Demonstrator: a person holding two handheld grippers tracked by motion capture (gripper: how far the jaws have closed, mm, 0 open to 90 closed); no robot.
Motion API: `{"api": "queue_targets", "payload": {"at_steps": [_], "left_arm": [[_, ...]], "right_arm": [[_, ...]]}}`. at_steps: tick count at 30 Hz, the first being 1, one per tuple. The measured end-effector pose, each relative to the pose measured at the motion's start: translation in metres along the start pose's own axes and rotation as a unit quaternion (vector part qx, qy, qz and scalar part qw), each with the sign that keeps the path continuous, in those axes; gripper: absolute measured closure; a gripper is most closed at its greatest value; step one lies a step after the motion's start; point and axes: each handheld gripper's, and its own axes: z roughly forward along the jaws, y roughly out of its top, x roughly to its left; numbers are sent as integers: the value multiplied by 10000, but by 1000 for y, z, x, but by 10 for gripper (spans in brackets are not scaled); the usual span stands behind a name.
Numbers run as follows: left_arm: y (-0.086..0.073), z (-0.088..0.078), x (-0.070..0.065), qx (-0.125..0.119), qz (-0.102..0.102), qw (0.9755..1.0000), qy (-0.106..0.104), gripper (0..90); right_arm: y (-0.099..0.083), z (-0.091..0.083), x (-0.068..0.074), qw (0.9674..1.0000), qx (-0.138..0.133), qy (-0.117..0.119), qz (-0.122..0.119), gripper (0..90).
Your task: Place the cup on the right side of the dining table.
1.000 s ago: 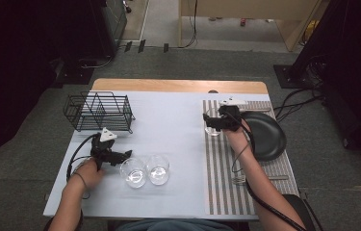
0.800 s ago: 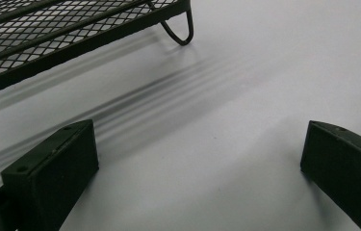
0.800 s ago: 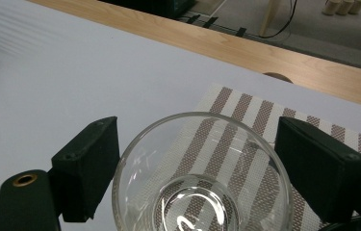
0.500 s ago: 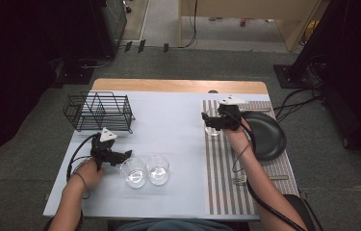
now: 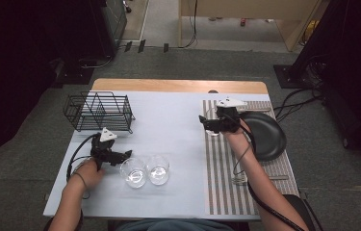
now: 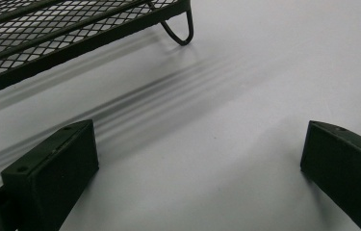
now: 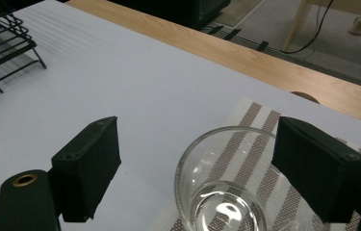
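Observation:
My left gripper point(image 5: 126, 155) rests low over the pale table point(image 5: 173, 125) at the front left, pointing right. A clear glass point(image 5: 133, 172) stands just off its tips, with a second glass point(image 5: 158, 168) touching beside it. In the left gripper view the gripper point(image 6: 198, 127) is open, with bare tabletop between the jaws. My right gripper point(image 5: 203, 121) hovers at the far right over a third clear glass point(image 5: 212, 130) on the striped mat point(image 5: 221, 178). In the right gripper view the gripper point(image 7: 197, 130) is open. This glass point(image 7: 226, 187) sits between and below the jaws, apart from the left pad.
A black wire rack point(image 5: 98, 111) stands at the back left, its foot point(image 6: 178, 33) seen in the left gripper view. A black plate point(image 5: 267, 137) lies on the mat right of my right hand. Cutlery point(image 5: 238, 180) lies nearer the front. The wooden table edge point(image 7: 264, 62) runs behind.

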Motion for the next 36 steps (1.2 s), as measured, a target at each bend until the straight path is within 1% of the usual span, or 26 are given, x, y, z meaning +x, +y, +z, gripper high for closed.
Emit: {"api": "queue_targets", "payload": {"at_steps": [5,13,16,24,36], "left_arm": [[0,0,0,1,-1,10000,0,0],[0,0,0,4,-2,10000,0,0],[0,0,0,4,1,10000,3,0],[0,0,0,4,0,10000,-2,0],[0,0,0,-6,-12,10000,0,0]], "right_arm": [[0,0,7,9998,27,143,-138,167],[-1,0,14,9993,41,291,-218,167],[-1,-1,18,9990,52,347,-284,167],[1,-3,29,9977,45,519,-443,167],[-1,-1,43,9950,93,783,-607,167]]}}
